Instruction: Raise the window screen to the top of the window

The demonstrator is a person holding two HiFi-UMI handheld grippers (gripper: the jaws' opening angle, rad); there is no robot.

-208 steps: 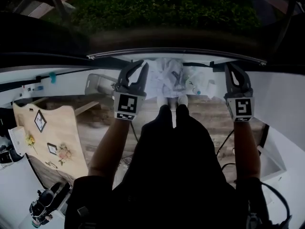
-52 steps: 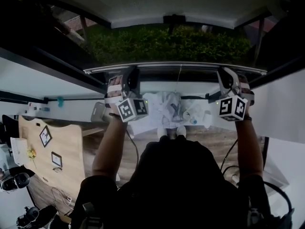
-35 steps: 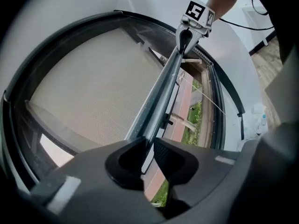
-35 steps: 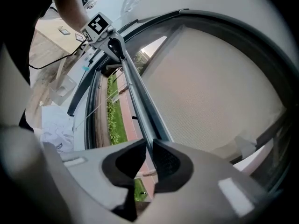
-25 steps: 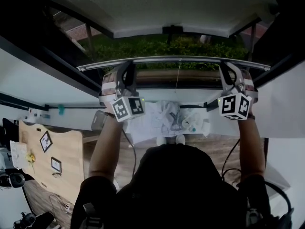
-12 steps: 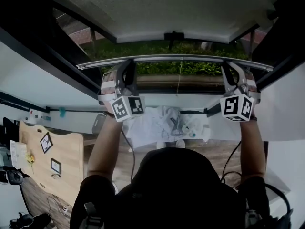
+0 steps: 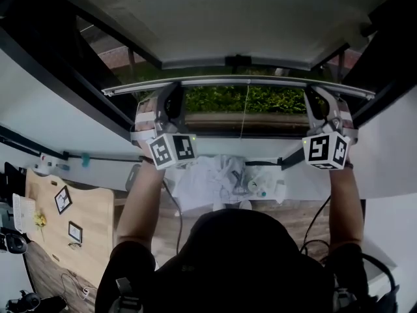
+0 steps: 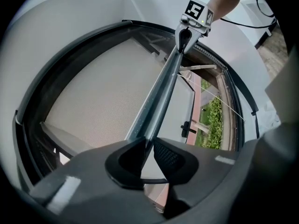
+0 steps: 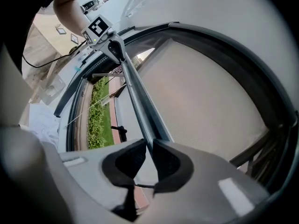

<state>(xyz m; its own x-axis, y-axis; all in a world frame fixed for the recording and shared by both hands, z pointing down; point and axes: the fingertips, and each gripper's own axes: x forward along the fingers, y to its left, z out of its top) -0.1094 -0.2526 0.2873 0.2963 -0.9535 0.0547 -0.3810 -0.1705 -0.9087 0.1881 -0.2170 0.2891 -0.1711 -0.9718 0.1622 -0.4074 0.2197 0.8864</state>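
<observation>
A beige mesh window screen fills the upper window; its grey bottom rail runs across the head view. My left gripper is shut on the rail near its left end, my right gripper on it near its right end. In the left gripper view the rail runs away from my jaws to the other gripper. The right gripper view shows the same rail pinched between my jaws, with the mesh to the right.
Below the rail the opening shows a green hedge outside and a thin pull cord hanging from the rail. Dark window frame sides flank it. White crumpled cloth lies below; a wooden board sits at lower left.
Both grippers have lifted the rail steadily upward; more mesh is gathered above and the open gap showing the hedge below the rail has grown.
</observation>
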